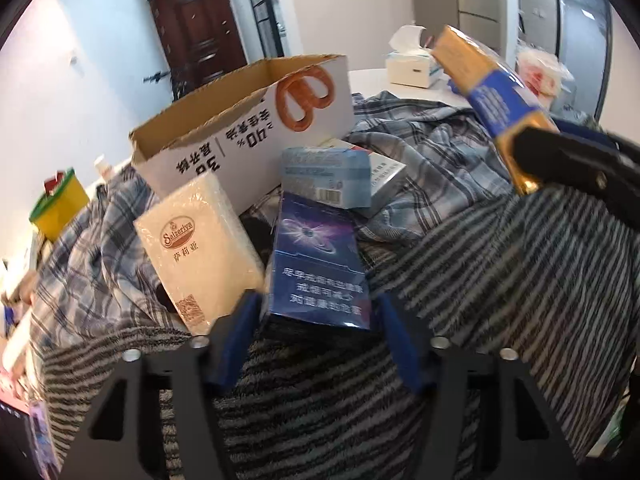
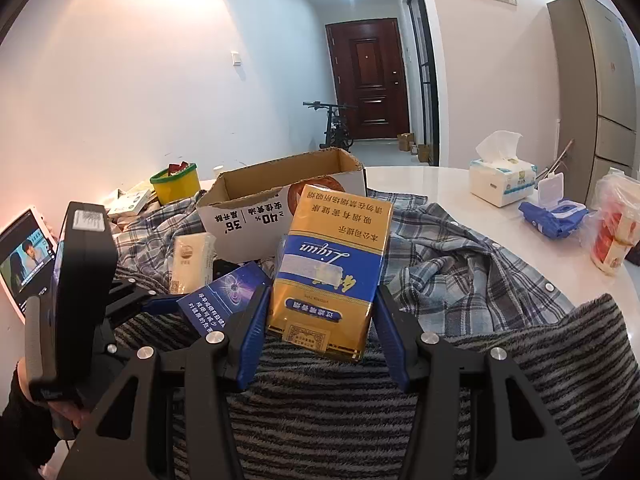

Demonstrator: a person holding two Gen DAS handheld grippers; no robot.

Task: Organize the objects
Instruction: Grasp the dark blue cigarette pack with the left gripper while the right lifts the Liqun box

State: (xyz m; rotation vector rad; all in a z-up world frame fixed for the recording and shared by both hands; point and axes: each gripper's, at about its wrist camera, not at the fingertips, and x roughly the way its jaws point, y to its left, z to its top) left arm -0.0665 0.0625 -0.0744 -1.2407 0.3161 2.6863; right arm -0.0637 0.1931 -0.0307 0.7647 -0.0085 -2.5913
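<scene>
My left gripper (image 1: 316,312) is shut on a dark blue carton (image 1: 316,264) lying on the striped cloth (image 1: 320,400); the carton also shows in the right wrist view (image 2: 224,296). My right gripper (image 2: 320,304) is shut on a gold and blue carton (image 2: 332,264) and holds it above the cloth; it shows at the upper right of the left wrist view (image 1: 492,92). An open cardboard box (image 1: 248,128) stands behind, also in the right wrist view (image 2: 280,196). A cream packet (image 1: 200,248) lies left of the dark blue carton. Light blue boxes (image 1: 328,176) lie before the cardboard box.
A plaid shirt (image 2: 460,264) is spread over the white table (image 2: 440,184). A tissue box (image 2: 502,180), a blue wipes pack (image 2: 554,216) and a red-white bag (image 2: 612,228) stand at the right. A yellow cup (image 2: 176,184) and a tablet (image 2: 24,256) are at the left.
</scene>
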